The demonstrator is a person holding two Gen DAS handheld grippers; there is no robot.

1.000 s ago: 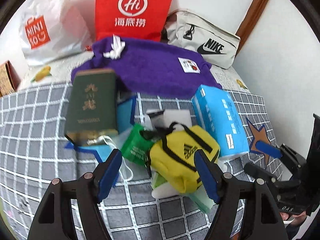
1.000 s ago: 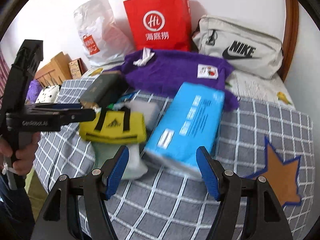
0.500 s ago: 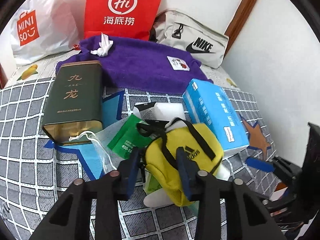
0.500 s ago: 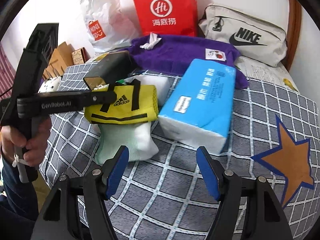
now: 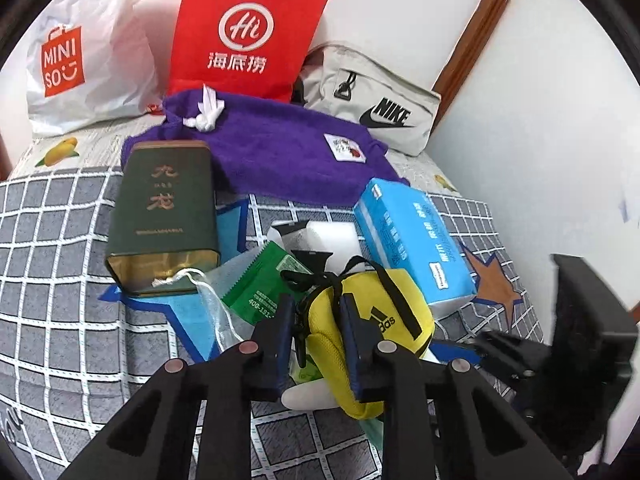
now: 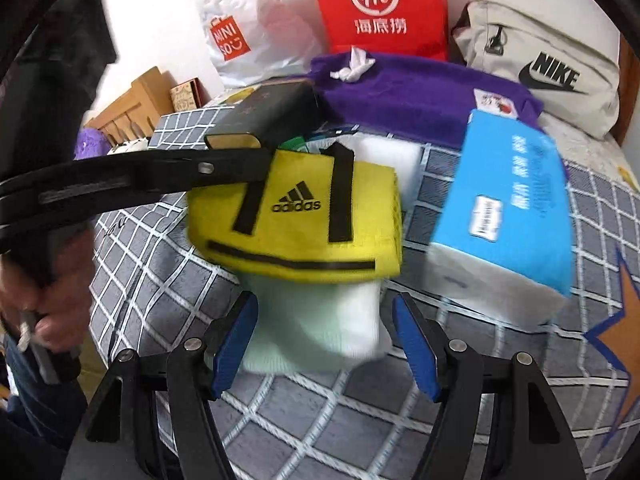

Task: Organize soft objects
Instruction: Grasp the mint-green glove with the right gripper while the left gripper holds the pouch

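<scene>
A yellow Adidas pouch (image 5: 384,320) lies on a pile on the checked bedspread (image 5: 60,280). My left gripper (image 5: 316,328) is shut on the pouch's near end; it shows in the right wrist view (image 6: 296,220) held from the left. A pale mint sock (image 6: 316,320) lies under the pouch. My right gripper (image 6: 324,340) is open, its fingers on either side of the sock. A blue tissue pack (image 6: 516,204) lies right of the pouch. A purple towel (image 5: 288,152) lies behind.
A green tin (image 5: 164,216), a green sachet (image 5: 264,280) and a white foam block (image 5: 328,240) crowd the pile. A red paper bag (image 5: 248,28), a white Miniso bag (image 5: 76,56) and a grey Nike bag (image 5: 372,96) stand against the wall. The bed edge is left in the right wrist view.
My left gripper closed on the yellow pouch. My right gripper moved forward and left from the tissue pack until its fingers flank the sock.
</scene>
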